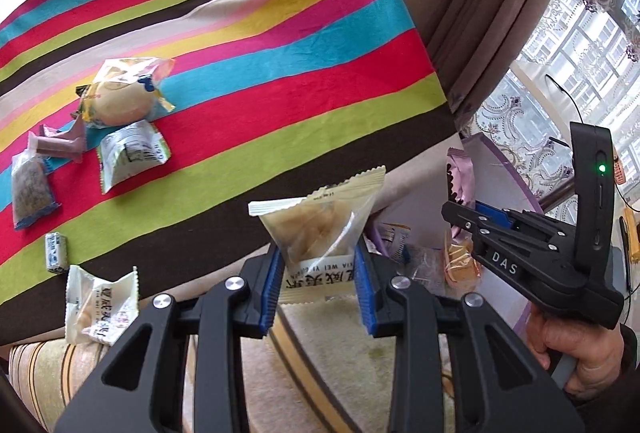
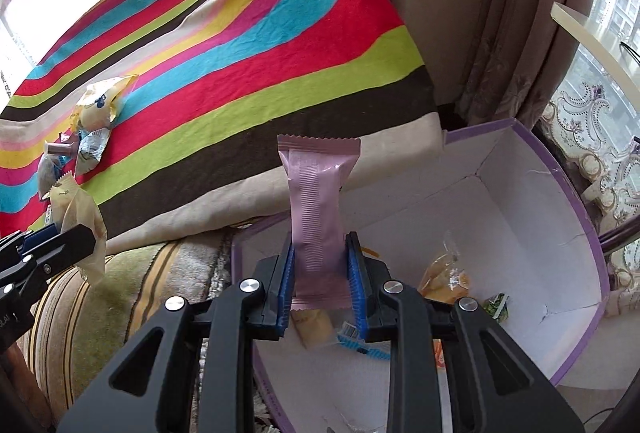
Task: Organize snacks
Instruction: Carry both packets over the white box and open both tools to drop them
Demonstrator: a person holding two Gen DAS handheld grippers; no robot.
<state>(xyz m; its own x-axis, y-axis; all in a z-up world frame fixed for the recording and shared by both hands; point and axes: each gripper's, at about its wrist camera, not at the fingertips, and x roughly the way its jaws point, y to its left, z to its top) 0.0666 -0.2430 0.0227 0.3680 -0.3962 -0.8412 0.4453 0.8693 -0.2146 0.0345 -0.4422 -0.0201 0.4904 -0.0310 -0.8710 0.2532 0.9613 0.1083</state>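
Observation:
My left gripper (image 1: 320, 289) is shut on a cream snack packet (image 1: 320, 229) and holds it in the air beside the table edge. My right gripper (image 2: 320, 285) is shut on a pink wrapped bar (image 2: 318, 201) and holds it upright over the white box with purple rim (image 2: 540, 201). The box holds a few snacks, among them an orange-yellow packet (image 2: 446, 277). Several snacks lie on the striped tablecloth (image 1: 260, 45): a bun packet (image 1: 120, 93), a white-green packet (image 1: 132, 153), and another cream packet (image 1: 100, 307). The right gripper also shows in the left wrist view (image 1: 460, 209).
A striped sofa cushion (image 2: 120, 297) lies below the table edge. Brown curtains (image 2: 480, 13) hang behind the box. A dark grain bar packet (image 1: 32, 189), a pink-brown stick (image 1: 60, 145) and a small white candy (image 1: 56, 251) lie at the table's left.

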